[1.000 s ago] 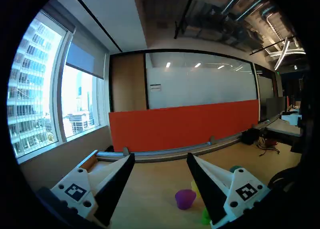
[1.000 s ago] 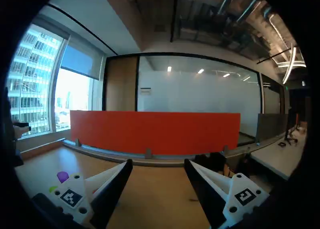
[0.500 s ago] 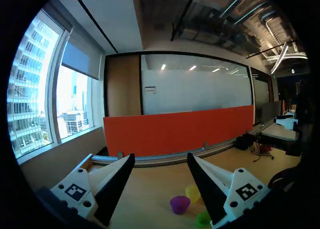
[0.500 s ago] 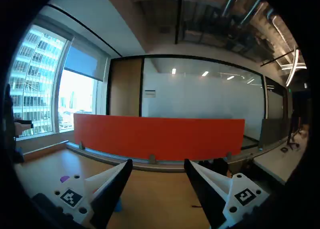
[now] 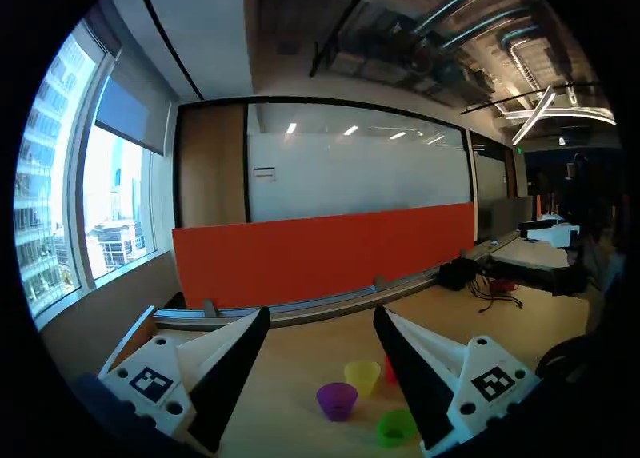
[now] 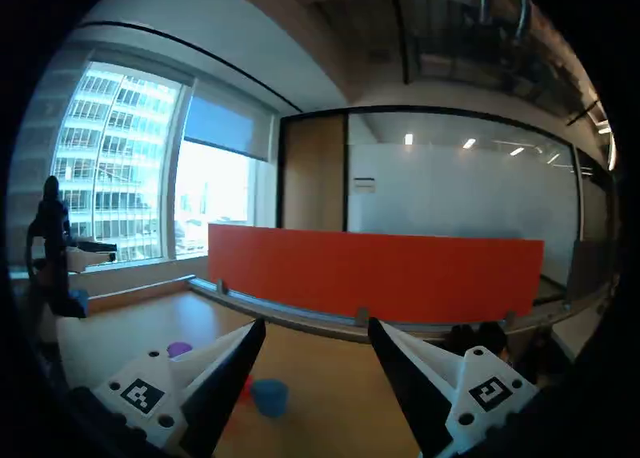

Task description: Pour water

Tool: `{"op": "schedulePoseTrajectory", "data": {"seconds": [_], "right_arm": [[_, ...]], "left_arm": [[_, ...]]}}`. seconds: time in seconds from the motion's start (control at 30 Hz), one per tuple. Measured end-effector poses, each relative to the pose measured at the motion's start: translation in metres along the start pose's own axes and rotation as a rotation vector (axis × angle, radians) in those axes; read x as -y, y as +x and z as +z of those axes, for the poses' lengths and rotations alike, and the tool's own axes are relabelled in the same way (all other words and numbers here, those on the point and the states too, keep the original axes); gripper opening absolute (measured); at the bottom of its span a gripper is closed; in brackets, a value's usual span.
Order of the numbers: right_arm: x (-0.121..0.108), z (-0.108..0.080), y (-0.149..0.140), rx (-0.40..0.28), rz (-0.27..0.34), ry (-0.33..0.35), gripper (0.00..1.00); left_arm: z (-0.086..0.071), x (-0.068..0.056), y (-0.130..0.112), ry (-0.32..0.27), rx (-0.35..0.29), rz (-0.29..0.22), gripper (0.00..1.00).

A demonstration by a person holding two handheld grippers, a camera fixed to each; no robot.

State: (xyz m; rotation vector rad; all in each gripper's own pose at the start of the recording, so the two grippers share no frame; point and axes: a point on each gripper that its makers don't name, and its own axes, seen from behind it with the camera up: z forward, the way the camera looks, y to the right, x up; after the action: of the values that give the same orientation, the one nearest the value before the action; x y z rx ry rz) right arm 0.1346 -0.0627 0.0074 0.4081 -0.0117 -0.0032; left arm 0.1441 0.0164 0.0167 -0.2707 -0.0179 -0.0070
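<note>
Overall, room: an office with a tall window [image 5: 104, 218] on the left and a frosted glass wall [image 5: 360, 174] at the back.
Orange partition [image 5: 320, 250]: a long low panel standing along the far edge of the desk, below the glass wall.
Tabletop [image 5: 296, 378]: pale wood, running from under both grippers to the partition.
Left gripper [image 5: 320, 310]: fingers spread wide apart with nothing between them, held above the tabletop and aimed toward the partition.
Right gripper [image 6: 315, 322]: fingers likewise wide apart and holding nothing, also above the desk.
Blue cup [image 6: 270, 396]: upright on the wood in the right gripper view, low between the fingers.
Purple cup [image 5: 337, 400]: upright between the left gripper's fingers, just beside the yellow one.
Yellow cup [image 5: 362, 376]: upright, slightly farther back than the purple.
Green cup [image 5: 394, 426]: nearest the camera, against the right-hand finger.
Red cup [image 5: 390, 370]: a sliver, mostly hidden behind that finger.
</note>
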Motion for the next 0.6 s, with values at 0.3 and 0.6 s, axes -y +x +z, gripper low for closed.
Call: {"op": "schedulePoseTrajectory", "data": {"seconds": [0.3, 0.6], "right_arm": [[0.019, 0.009, -0.005, 0.016, -0.013, 0.090, 0.99], [0.035, 0.021, -0.019, 0.065, -0.049, 0.168, 0.99]], "left_arm": [[-0.001, -0.015, -0.016, -0.080, 0.021, 0.007, 0.96], [-0.002, -0.032, -0.037, -0.153, 0.047, 0.020, 0.96]]}}
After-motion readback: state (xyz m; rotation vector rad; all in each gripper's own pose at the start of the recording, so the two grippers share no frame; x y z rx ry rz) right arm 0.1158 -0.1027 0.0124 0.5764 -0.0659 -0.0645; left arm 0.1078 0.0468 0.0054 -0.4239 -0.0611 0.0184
